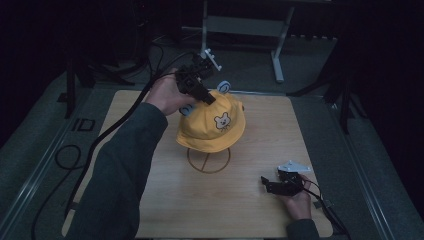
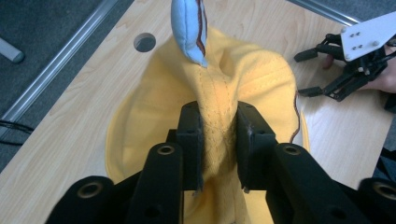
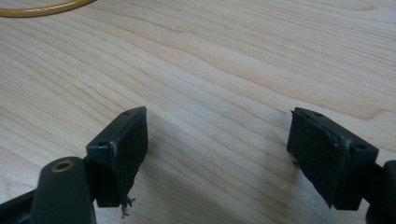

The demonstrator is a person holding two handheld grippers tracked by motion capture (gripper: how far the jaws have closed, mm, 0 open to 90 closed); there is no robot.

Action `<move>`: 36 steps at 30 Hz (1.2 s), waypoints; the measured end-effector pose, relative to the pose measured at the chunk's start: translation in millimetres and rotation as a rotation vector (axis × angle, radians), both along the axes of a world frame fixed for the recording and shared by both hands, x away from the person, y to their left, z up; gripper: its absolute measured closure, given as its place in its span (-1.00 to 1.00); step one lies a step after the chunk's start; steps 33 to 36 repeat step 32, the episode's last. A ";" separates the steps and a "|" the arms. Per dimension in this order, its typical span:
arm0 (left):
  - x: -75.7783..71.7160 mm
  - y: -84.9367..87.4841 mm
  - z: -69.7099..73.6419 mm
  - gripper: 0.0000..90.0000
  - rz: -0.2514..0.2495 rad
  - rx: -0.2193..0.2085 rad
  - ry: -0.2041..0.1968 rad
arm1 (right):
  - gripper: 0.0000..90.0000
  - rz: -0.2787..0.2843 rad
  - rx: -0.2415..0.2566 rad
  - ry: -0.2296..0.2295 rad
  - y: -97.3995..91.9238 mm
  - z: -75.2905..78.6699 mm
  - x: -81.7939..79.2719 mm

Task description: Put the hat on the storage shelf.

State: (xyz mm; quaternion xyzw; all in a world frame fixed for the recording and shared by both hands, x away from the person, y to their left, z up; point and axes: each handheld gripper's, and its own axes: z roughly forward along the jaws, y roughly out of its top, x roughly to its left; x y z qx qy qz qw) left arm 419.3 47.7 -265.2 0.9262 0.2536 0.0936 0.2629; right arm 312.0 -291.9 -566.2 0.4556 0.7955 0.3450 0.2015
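Landmark for this report: the round gold wire stand near the middle of the pale wooden table.

Left side. My left gripper sits above and behind the stand, at the back-left of the yellow cloth bucket hat with a small bear patch and pale blue ears. The hat rests on top of the stand, its brim drooping over the ring. In the left gripper view my two black jaws stand either side of a raised fold of the hat's crown, seam running between them. The pads appear to be touching the cloth, though the jaws are not fully closed; I judge it a light pinch on the fold. One blue ear stands up just beyond the jaws.

Right side. My right gripper rests on the table in front of and to the right of the stand, well apart from the hat. Its jaws are spread wide with bare wood between them.

Finding: the hat lies directly under my left jaws, the fold's long axis running away from them. The left hand is plainly the nearer.
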 end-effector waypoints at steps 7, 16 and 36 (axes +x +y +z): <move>5.0 -8.9 -8.6 0.14 0.033 0.011 0.009 | -0.55 0.002 0.000 0.000 0.0 0.0 -0.1; 2.8 -10.1 -7.7 -0.10 0.038 -0.012 -0.015 | -0.55 0.002 0.000 0.000 0.0 0.0 -0.1; -3.1 24.4 12.3 -0.25 0.103 -0.088 -0.070 | -0.55 0.002 0.000 0.001 0.0 0.0 -0.3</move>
